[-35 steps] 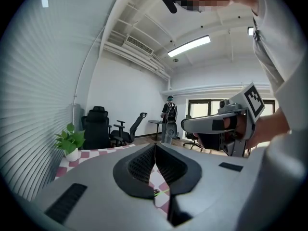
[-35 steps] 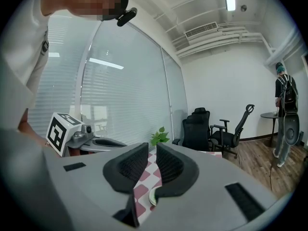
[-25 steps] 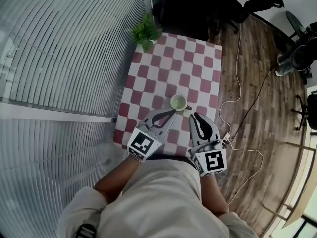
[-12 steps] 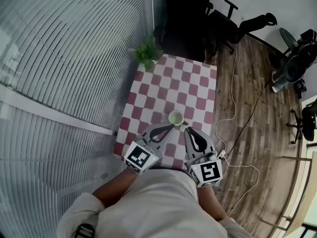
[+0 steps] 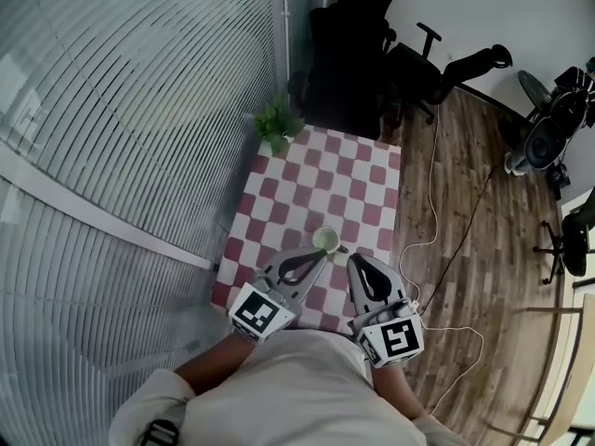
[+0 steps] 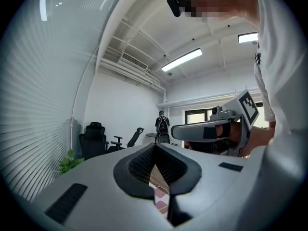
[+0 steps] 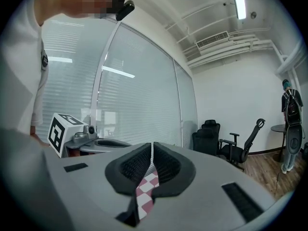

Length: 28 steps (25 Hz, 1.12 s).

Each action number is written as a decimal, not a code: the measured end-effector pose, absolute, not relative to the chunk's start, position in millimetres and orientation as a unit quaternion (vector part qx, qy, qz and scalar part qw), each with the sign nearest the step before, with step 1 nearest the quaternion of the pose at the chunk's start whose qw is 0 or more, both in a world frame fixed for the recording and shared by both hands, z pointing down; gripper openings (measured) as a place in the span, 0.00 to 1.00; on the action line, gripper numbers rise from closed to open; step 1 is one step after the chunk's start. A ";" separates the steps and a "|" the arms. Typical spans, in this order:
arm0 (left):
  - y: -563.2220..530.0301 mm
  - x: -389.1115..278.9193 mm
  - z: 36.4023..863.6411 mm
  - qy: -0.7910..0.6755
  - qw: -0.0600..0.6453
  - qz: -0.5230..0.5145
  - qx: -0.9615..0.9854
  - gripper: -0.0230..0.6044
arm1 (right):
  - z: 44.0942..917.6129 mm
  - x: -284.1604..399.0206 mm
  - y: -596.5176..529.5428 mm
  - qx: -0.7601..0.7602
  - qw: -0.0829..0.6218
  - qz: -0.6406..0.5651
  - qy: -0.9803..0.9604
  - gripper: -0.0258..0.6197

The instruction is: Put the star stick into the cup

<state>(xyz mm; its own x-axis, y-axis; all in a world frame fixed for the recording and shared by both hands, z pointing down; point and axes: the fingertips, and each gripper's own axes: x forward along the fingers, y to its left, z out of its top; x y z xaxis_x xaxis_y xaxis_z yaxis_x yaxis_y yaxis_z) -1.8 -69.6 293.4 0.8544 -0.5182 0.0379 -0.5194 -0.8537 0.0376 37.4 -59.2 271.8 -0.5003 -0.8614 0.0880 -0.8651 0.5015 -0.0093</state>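
Wood floor, slatted blinds at left — black office chairs by white wall.

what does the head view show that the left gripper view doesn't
Only the head view: the cup standing on the table, and the white cable across the wood floor. Only the left gripper view: the ceiling lights and a person standing at the back. Both: the plant, the black office chairs and the right gripper.
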 end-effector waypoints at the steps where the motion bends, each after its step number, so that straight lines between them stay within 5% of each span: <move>1: -68.1 -1.8 291.4 -0.270 0.022 0.011 0.963 0.09 | 269.3 37.8 -58.7 0.499 0.035 0.025 -0.865 0.10; 28: -77.4 5.5 282.6 -0.265 0.006 0.017 0.964 0.09 | 256.8 37.8 -64.4 0.502 0.032 0.012 -0.864 0.09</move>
